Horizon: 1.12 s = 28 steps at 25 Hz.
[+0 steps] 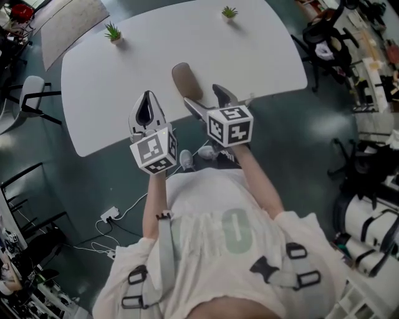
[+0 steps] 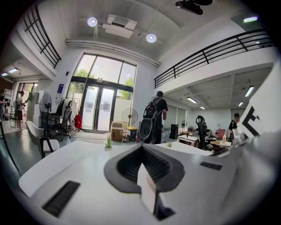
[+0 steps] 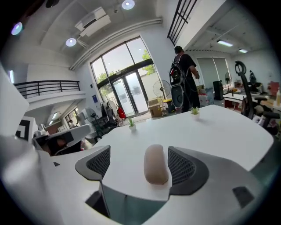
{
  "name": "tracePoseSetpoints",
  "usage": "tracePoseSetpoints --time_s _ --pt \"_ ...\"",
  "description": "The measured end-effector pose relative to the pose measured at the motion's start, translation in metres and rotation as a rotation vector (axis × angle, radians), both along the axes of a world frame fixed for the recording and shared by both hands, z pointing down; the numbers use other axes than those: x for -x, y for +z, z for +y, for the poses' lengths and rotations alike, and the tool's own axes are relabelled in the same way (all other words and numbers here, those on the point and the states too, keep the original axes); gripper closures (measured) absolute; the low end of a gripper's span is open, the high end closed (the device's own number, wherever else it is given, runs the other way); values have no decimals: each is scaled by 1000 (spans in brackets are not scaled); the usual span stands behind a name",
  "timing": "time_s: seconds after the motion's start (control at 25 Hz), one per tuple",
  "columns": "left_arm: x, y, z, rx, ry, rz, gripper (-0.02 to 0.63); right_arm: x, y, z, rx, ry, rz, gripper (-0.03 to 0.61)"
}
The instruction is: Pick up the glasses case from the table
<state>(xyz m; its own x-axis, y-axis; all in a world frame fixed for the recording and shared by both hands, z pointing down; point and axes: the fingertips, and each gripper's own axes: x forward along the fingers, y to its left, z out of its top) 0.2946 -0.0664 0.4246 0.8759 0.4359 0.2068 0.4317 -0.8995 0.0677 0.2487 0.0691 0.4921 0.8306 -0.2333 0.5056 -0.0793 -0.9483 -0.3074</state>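
Observation:
A tan, rounded glasses case lies on the white table, close to its near edge. My right gripper hovers at that edge with its jaws wide open. In the right gripper view the case has its near end between the two grey pads, which stand clear of it on both sides. My left gripper is held over the table's near edge to the left of the case, jaws shut together with nothing in them, as the left gripper view also shows.
Two small potted plants stand at the table's far side. Office chairs sit to the right, another chair to the left. Cables and a power strip lie on the floor. A person with a backpack stands beyond the table.

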Motion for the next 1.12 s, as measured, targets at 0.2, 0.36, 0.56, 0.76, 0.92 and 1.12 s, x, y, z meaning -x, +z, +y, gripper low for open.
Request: tracePoseSetpoints --time_s 0.2,0.36,0.56,0.76,0.92,1.12 --pt "1 11 -26 5 -52 -29 611 -37 27 -9 38 -26 -80 186" --pt "0 20 -48 5 -99 -53 611 -68 60 -4 145 -35 -200 186" --pt "9 39 -68 21 -158 -97 611 -91 99 -5 309 -98 -346 187" --pt "12 41 -83 40 -190 -102 611 -100 129 -7 368 -122 -477 187" --pt "14 44 -96 38 -220 -108 611 -103 149 -2 380 -126 -580 187" --pt "15 50 -108 39 -252 -132 611 -106 162 -4 351 -115 -665 187"
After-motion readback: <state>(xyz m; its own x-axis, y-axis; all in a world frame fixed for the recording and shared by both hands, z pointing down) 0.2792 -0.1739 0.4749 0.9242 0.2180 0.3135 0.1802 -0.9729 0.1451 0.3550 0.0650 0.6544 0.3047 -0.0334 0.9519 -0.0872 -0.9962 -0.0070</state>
